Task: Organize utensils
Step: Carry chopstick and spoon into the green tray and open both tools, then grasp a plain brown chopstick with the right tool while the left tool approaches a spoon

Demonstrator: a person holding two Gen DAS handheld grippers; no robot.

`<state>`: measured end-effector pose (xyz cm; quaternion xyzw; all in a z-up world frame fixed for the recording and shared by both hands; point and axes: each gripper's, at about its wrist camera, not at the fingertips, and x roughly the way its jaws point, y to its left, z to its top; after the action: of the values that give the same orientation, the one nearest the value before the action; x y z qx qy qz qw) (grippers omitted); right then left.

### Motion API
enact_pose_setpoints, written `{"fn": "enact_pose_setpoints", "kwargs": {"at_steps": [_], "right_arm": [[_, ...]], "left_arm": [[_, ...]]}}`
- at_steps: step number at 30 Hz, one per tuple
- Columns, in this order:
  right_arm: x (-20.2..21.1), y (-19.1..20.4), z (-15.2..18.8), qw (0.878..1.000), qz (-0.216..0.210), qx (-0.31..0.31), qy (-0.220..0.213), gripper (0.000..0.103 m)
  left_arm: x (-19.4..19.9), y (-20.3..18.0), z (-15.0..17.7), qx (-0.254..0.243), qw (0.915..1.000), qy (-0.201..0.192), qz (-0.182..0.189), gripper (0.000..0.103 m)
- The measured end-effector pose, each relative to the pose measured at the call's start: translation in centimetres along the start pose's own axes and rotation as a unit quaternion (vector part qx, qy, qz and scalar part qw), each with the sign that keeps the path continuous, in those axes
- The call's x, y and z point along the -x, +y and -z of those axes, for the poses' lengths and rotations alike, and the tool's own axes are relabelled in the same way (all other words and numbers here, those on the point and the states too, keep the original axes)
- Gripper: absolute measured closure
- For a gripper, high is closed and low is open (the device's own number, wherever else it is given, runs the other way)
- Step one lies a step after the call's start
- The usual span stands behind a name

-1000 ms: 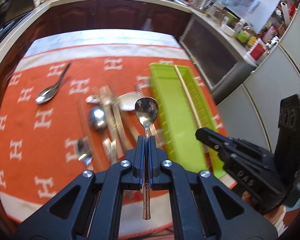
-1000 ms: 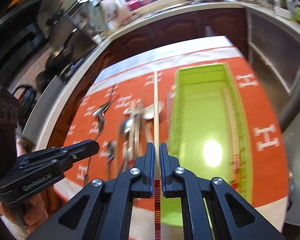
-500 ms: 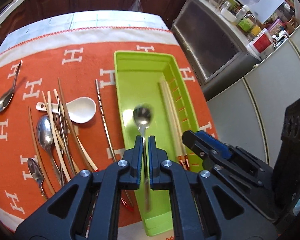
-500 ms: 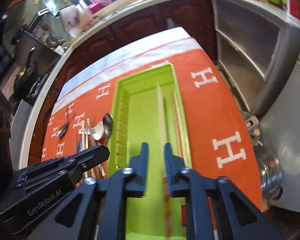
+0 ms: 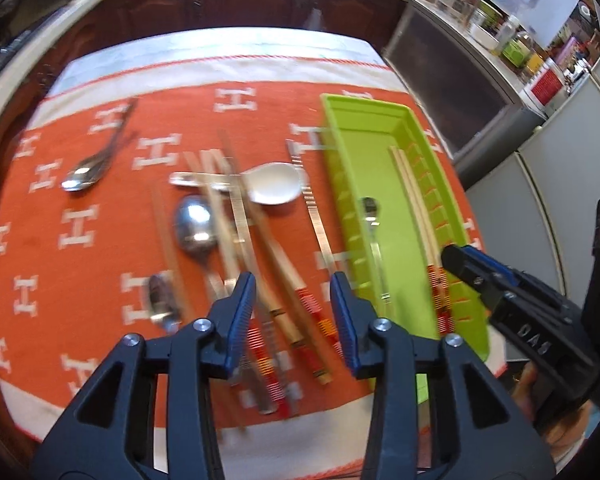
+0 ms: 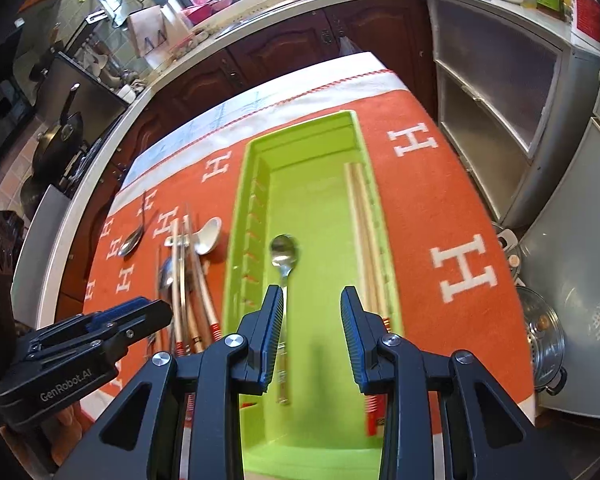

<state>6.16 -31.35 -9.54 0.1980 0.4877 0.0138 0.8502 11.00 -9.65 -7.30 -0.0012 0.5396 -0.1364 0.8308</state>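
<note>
A green utensil tray point(image 5: 354, 120) point(image 6: 312, 120) lies on the orange cloth. Inside it lie a steel spoon point(image 5: 370, 210) point(image 6: 284, 252) and a pair of wooden chopsticks point(image 5: 412, 200) point(image 6: 362, 224) along its right wall. My left gripper point(image 5: 294, 308) is open and empty above a pile of loose chopsticks and spoons point(image 5: 236, 216) left of the tray. My right gripper point(image 6: 310, 320) is open and empty above the tray's near half. A white ceramic spoon point(image 5: 274, 184) point(image 6: 210, 236) lies beside the pile.
A lone steel spoon point(image 5: 88, 172) point(image 6: 132, 240) lies at the cloth's far left. A metal chopstick point(image 5: 312, 208) lies next to the tray. Dark cabinets and a counter point(image 6: 284, 12) stand behind. A steel pot point(image 6: 548, 344) sits on the floor at right.
Both grippers have opened: the left let go of the spoon into the tray and moved left over the pile; the right let go of its chopstick beside the other one.
</note>
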Motion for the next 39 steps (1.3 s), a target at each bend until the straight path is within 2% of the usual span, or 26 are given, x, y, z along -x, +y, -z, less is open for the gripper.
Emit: {"fn": "enact_pose_setpoints", "kwargs": {"at_steps": [7, 14, 27, 39], "right_arm": [[0.9, 3.5, 1.4, 0.999, -0.023, 0.025, 0.004, 0.073], [1.3, 6.9, 2.4, 0.998, -0.04, 0.056, 0.012, 0.073], [0.9, 10.8, 3.6, 0.994, -0.057, 0.093, 0.028, 0.073], [-1.1, 12.7, 4.3, 0.99, -0.059, 0.118, 0.049, 0.073]], "left_arm": [[3.8, 4.1, 2.3, 0.001, 0.998, -0.042, -0.048, 0.067], [6.1, 6.9, 3.8, 0.01, 0.9944, -0.065, -0.082, 0.066], [6.2, 8.9, 5.3, 0.02, 0.9923, -0.065, -0.104, 0.065], [4.2, 11.0, 6.6, 0.034, 0.9927, -0.041, -0.108, 0.065]]}}
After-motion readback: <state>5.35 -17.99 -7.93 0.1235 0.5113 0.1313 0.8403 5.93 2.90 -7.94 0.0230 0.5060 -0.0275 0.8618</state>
